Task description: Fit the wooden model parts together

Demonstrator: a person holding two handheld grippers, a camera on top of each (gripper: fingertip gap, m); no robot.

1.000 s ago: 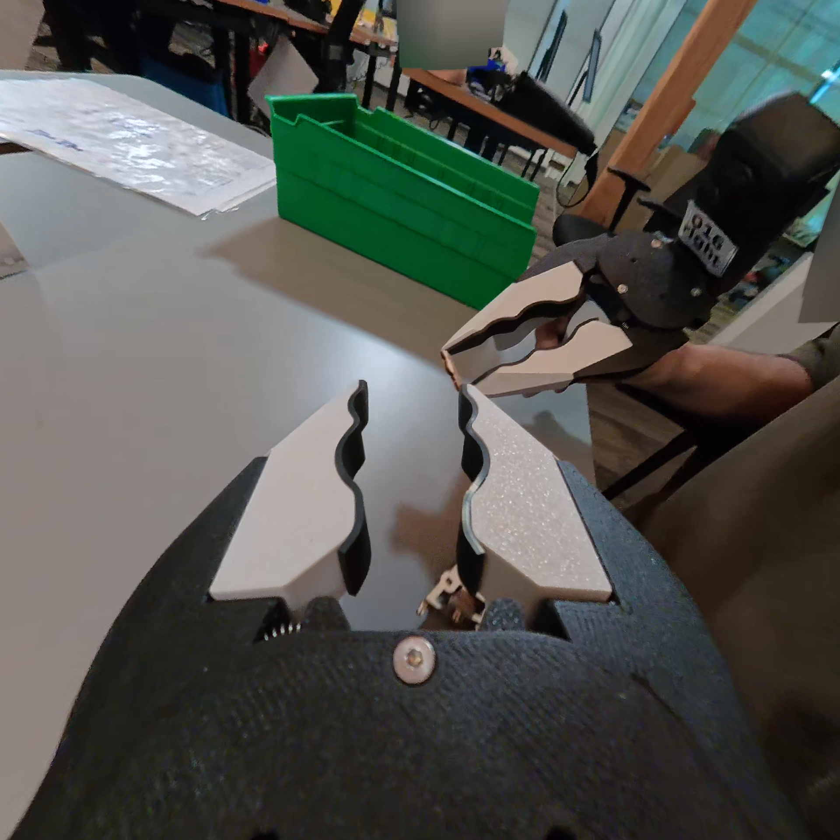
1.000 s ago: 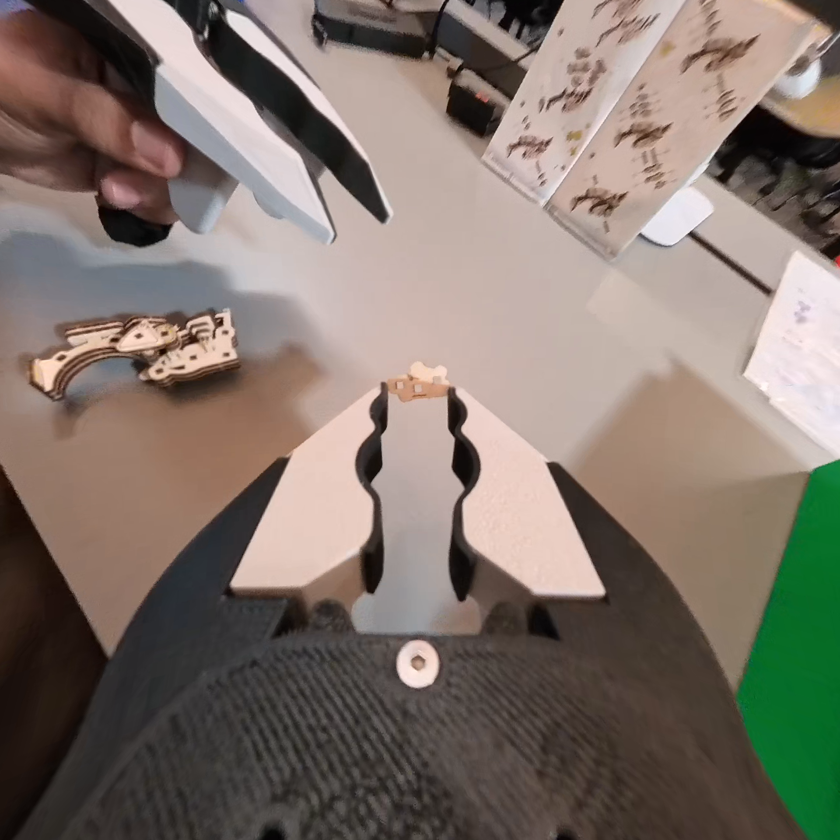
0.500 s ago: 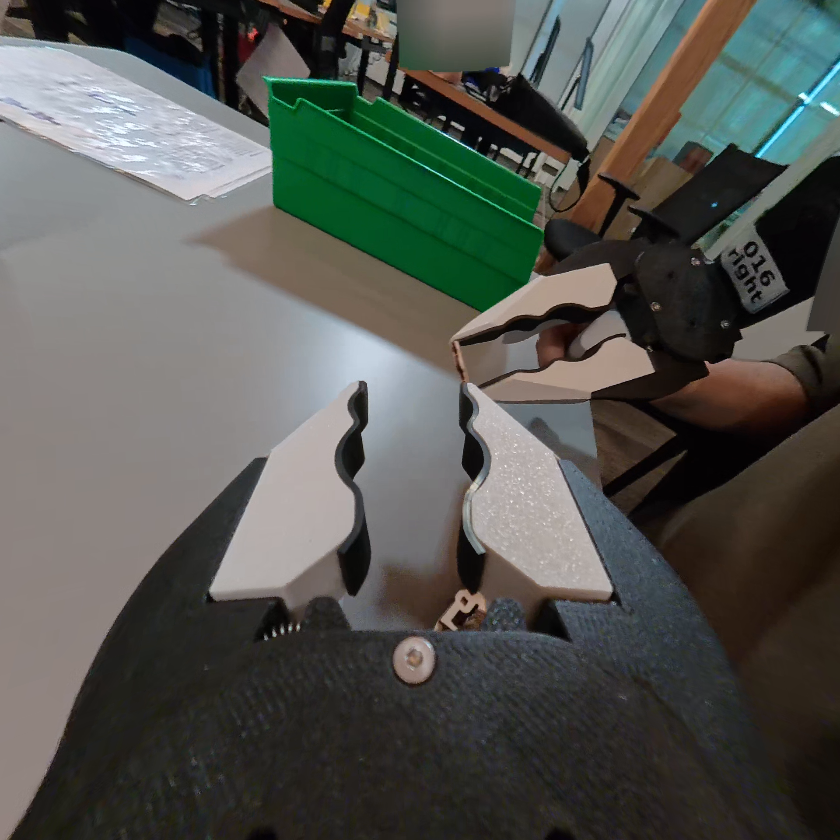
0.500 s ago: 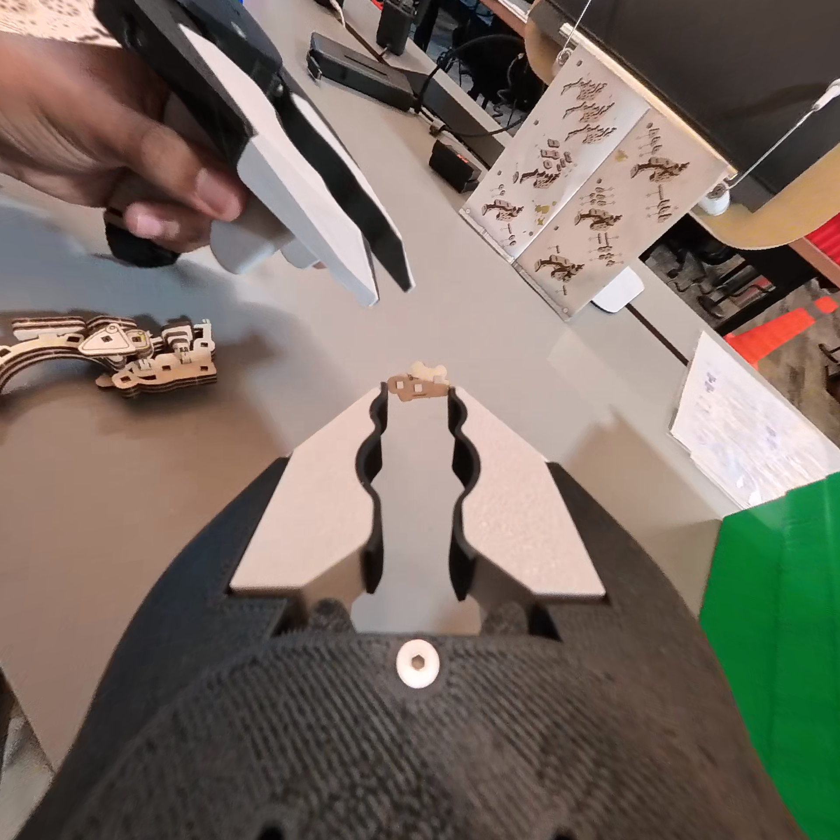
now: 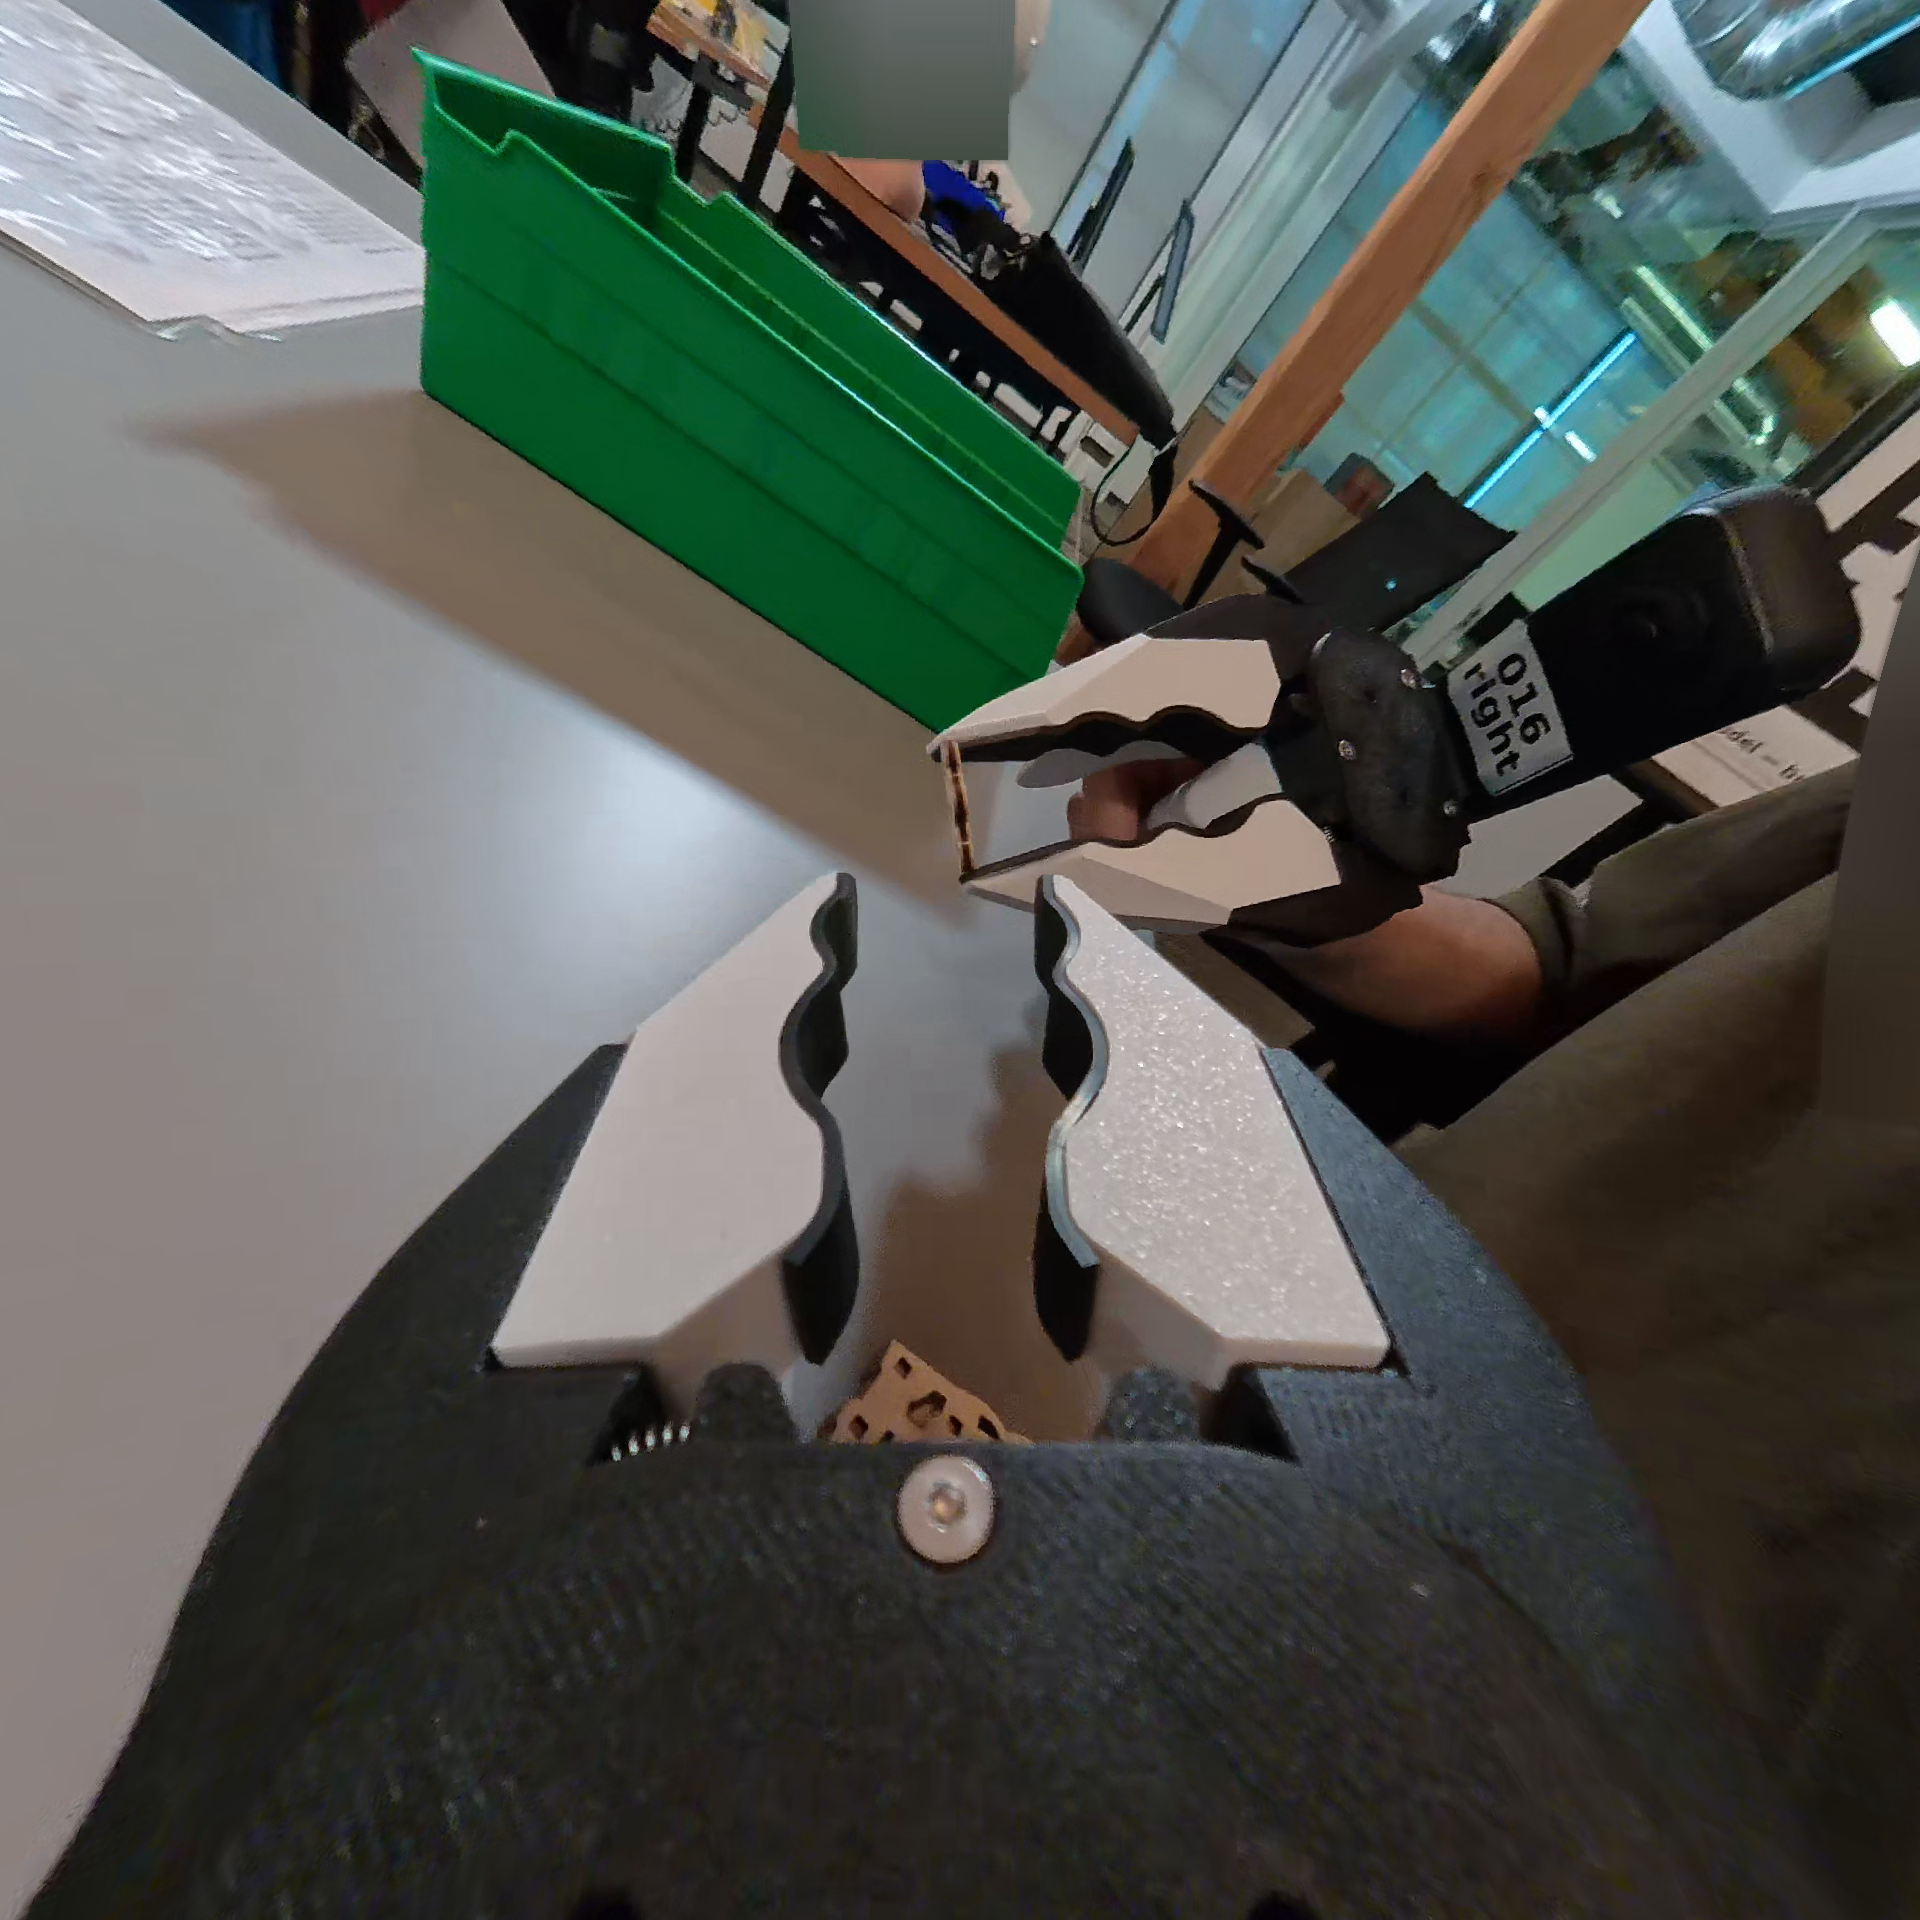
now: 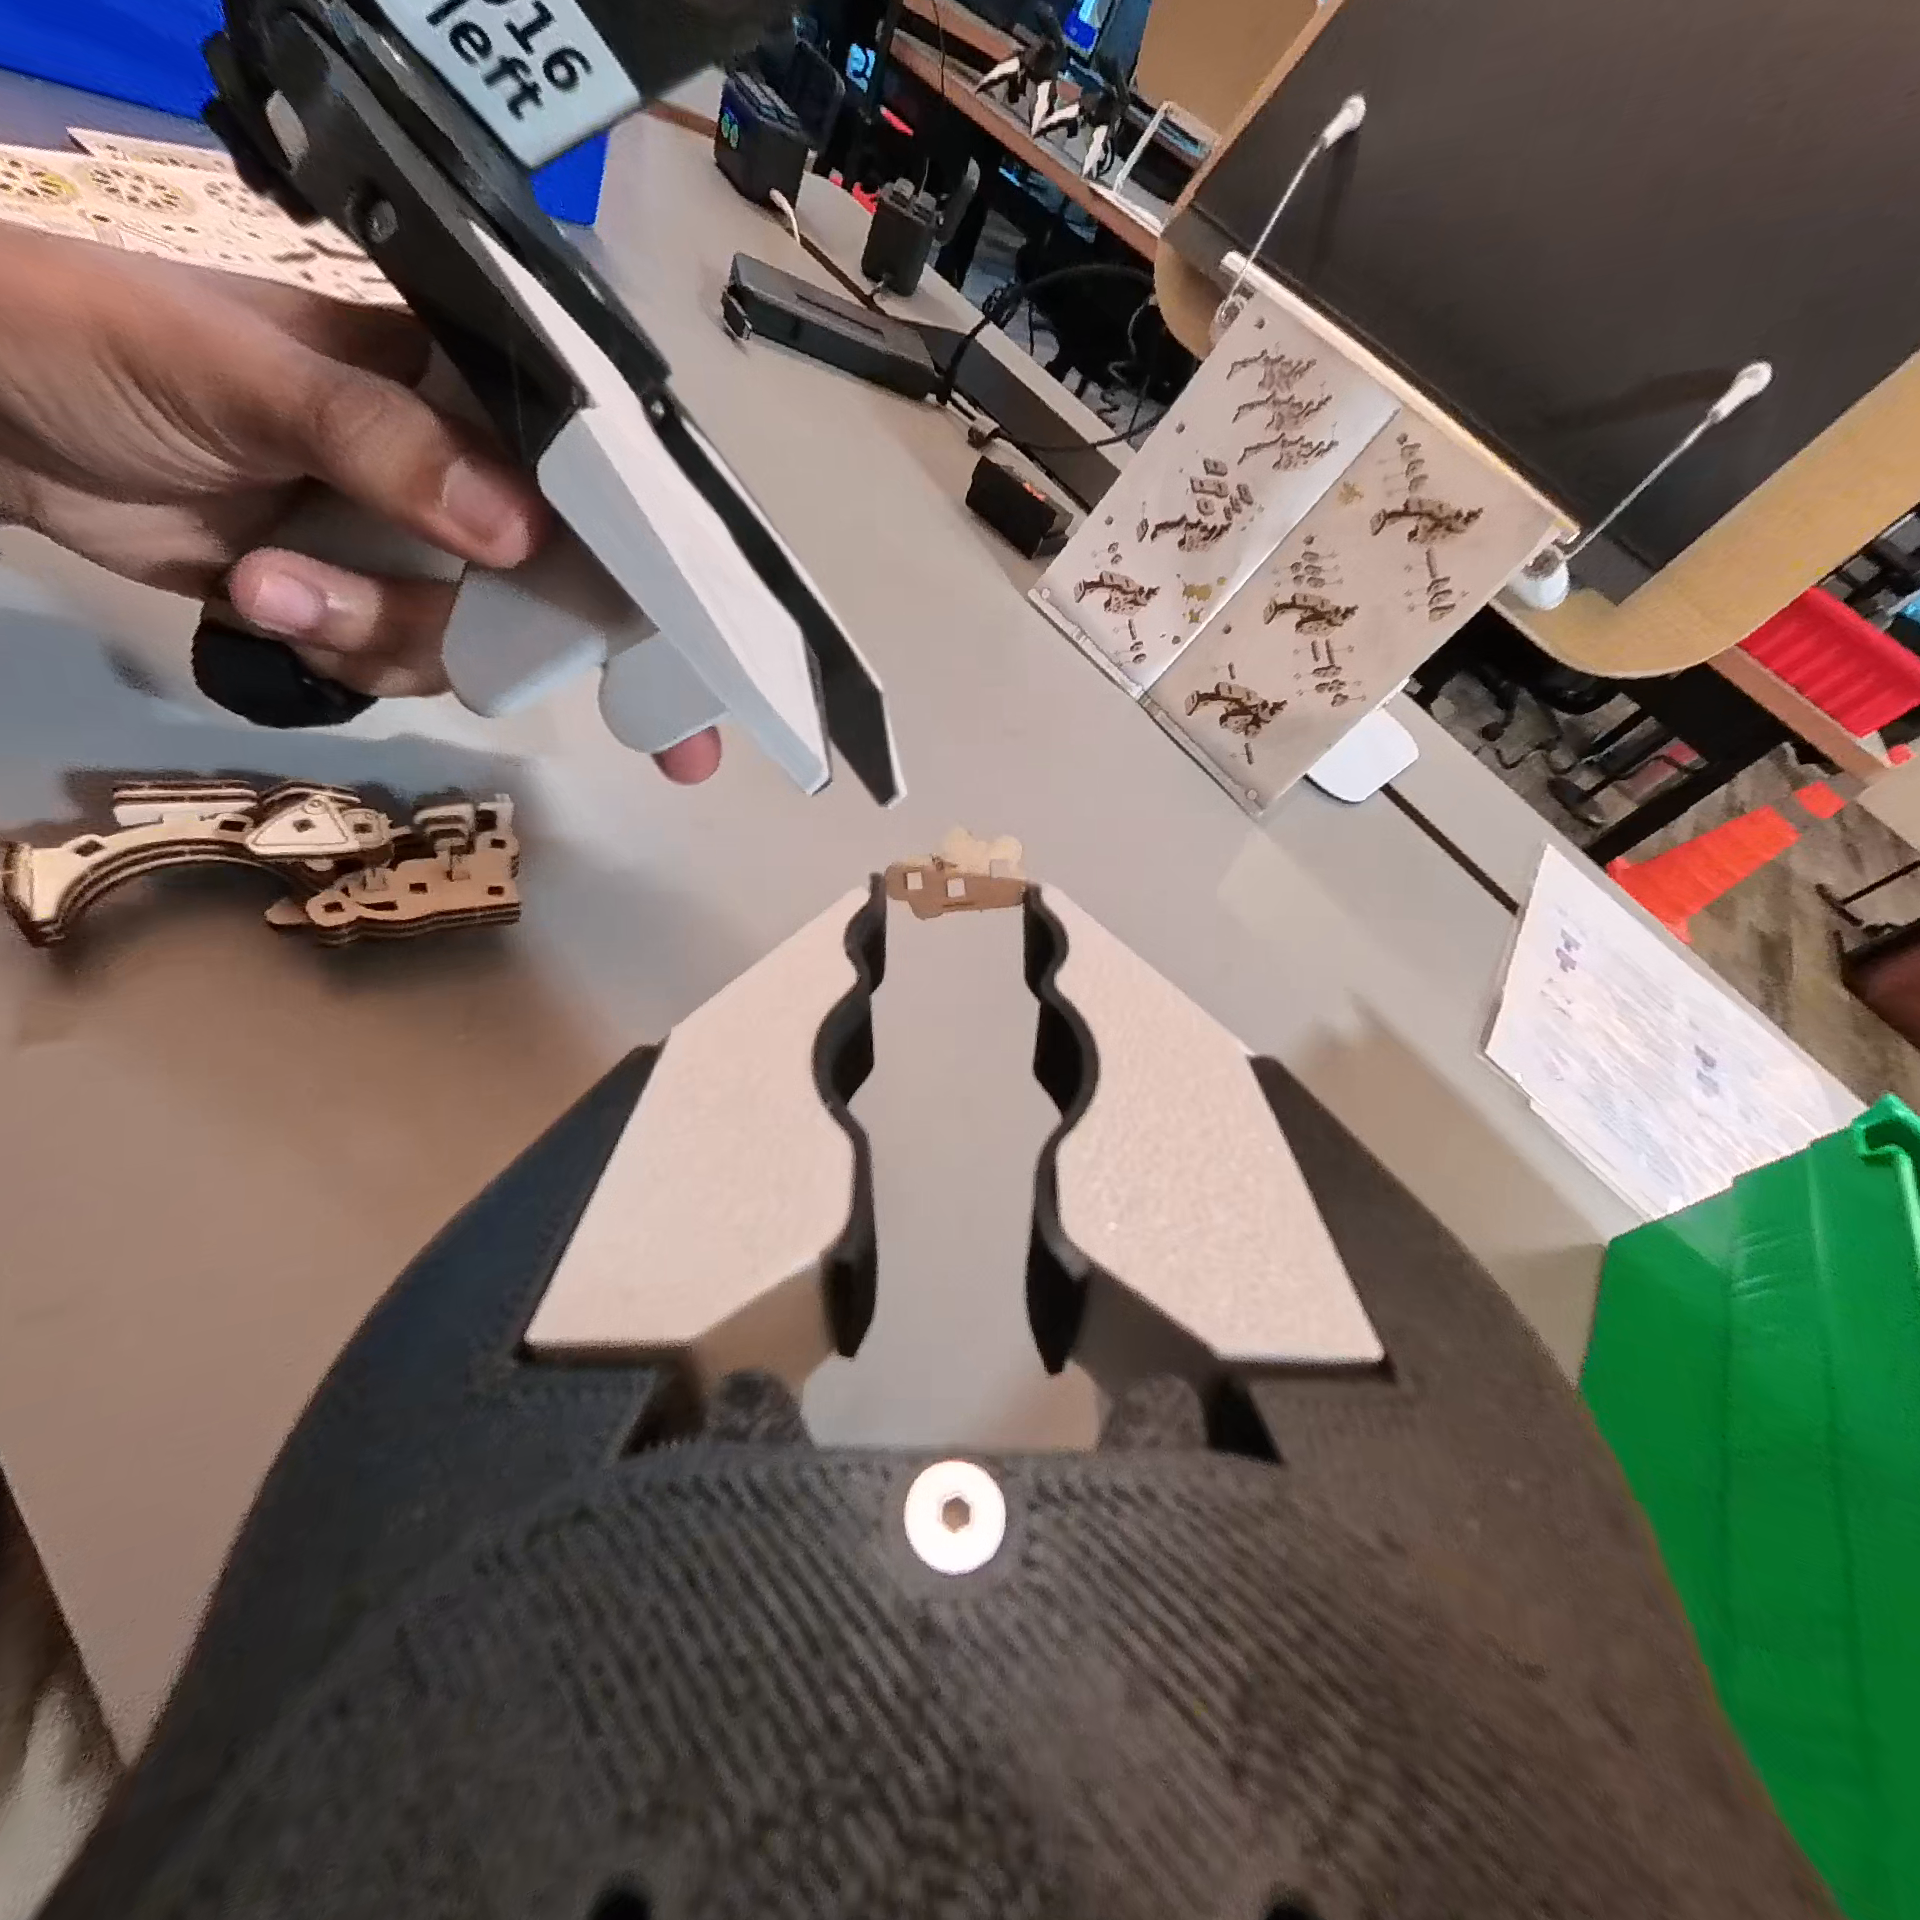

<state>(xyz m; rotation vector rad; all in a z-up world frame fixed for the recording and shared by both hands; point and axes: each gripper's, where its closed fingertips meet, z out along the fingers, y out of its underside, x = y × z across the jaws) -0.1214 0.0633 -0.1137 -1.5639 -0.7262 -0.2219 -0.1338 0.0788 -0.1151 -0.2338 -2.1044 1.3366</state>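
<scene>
My right gripper (image 6: 956, 885) is shut on a small flat wooden part (image 6: 951, 883), held by its two ends above the grey table (image 6: 260, 1143). The same part (image 5: 963, 800) shows edge-on between the right gripper's tips (image 5: 961, 821) in the left wrist view. My left gripper (image 5: 945, 888) is open and empty, with its tips just short of that part. It also shows in the right wrist view (image 6: 857, 784), held by a hand. A larger, partly built wooden model (image 6: 281, 862) lies on the table, left of the right gripper. A bit of it (image 5: 914, 1408) shows under the left fingers.
A green plastic bin (image 5: 727, 416) stands on the table beyond both grippers, also at the right edge of the right wrist view (image 6: 1766, 1403). Paper sheets (image 5: 156, 208) lie behind it. An upright stand with pictured instruction sheets (image 6: 1288, 582) and black devices (image 6: 831, 322) sit farther back.
The left gripper has moved closer to the right gripper's tips and over the wooden model. The right gripper has kept its hold on the small part.
</scene>
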